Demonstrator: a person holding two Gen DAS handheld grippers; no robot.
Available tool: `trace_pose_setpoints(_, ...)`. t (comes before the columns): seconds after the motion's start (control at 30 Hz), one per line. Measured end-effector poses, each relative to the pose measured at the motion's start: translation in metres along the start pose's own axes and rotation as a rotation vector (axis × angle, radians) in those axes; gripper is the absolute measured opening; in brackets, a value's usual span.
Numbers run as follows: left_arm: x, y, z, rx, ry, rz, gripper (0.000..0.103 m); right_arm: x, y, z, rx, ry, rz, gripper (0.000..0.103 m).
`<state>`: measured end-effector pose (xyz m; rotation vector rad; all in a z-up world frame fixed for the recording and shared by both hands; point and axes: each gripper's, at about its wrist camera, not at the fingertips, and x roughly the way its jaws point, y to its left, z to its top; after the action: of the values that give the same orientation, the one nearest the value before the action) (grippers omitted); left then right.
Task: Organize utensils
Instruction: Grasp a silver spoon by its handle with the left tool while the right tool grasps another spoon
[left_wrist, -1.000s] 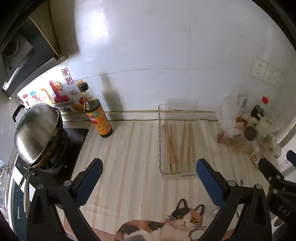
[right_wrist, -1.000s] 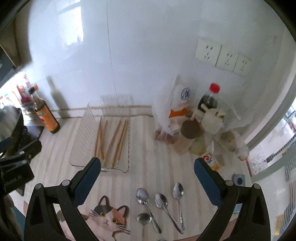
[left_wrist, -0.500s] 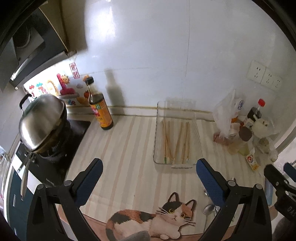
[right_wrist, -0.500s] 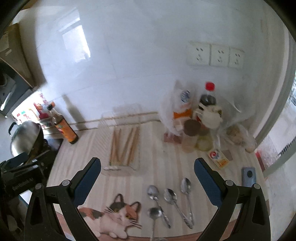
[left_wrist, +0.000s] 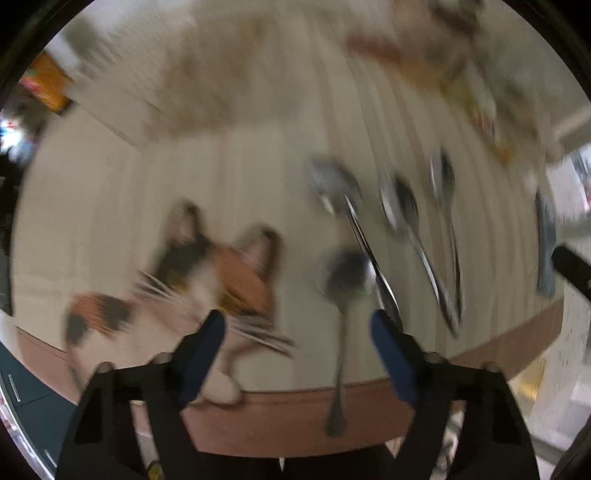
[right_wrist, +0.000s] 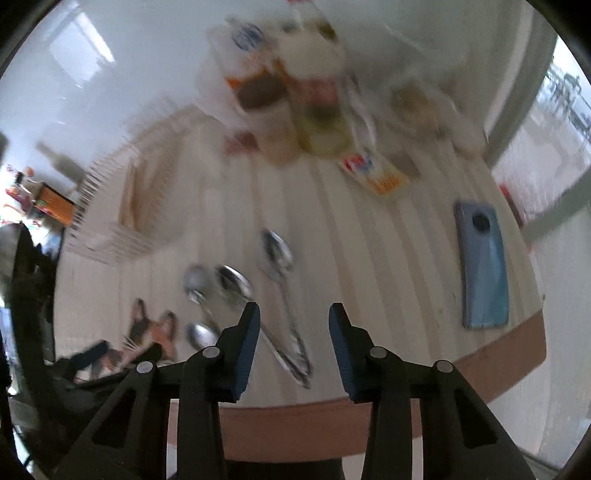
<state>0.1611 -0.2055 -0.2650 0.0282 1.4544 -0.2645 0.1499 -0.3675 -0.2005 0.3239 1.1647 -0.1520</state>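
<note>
- left gripper (left_wrist: 297, 341) half open, jaws just closing, empty, above the nearest spoon (left_wrist: 341, 295) right of the cat print (left_wrist: 207, 280)
- right gripper (right_wrist: 294, 325) narrower, also just closing, empty, over crossed spoon handles (right_wrist: 291, 354)
- risk: fast blurry descent, could pinch two handles or skid them

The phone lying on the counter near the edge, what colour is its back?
Blue phone, with a dark round camera; clearest in the right wrist view.

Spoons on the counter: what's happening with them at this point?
A person holds a gripper in each hand over four loose spoons on the striped counter. The left gripper and right gripper both point steeply down at them; their fingers have just been closing but grip nothing, with spoon handles showing between them. The clear tray of chopsticks sits further back. Both views are motion-blurred.
</note>
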Motion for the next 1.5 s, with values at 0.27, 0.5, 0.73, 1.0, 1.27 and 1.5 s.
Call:
trace_pose_setpoints(0.27,0.018,-0.027,-0.007,0.096,0.033,-0.009,0.011,0.035,-0.037,-0.017,0.049,0.107,-0.007,0.041)
trace_pose_setpoints(0.5,0.016,0.004,0.006,0.047,0.039,0.004,0.002,0.061,-0.03,-0.017,0.049,0.16,0.045,0.041)
trace_pose_setpoints(0.73,0.015,0.078,0.016,-0.083,0.046,0.034,0.001,0.09,0.026,-0.012,-0.111,0.194,0.071,0.041)
trace_pose_setpoints(1.0,0.006,0.123,0.008,-0.15,0.063,-0.064,0.001,0.103,0.082,-0.018,-0.232,0.231,0.099,0.041)
trace_pose_setpoints(1.27,-0.017,0.159,-0.009,-0.197,0.049,-0.15,0.001,0.12,0.131,-0.021,-0.312,0.203,0.007,0.01)
trace_pose_setpoints(1.5,-0.008,0.178,-0.019,-0.151,0.112,-0.21,0.015,0.116,0.144,-0.039,-0.29,0.232,-0.002,0.008)
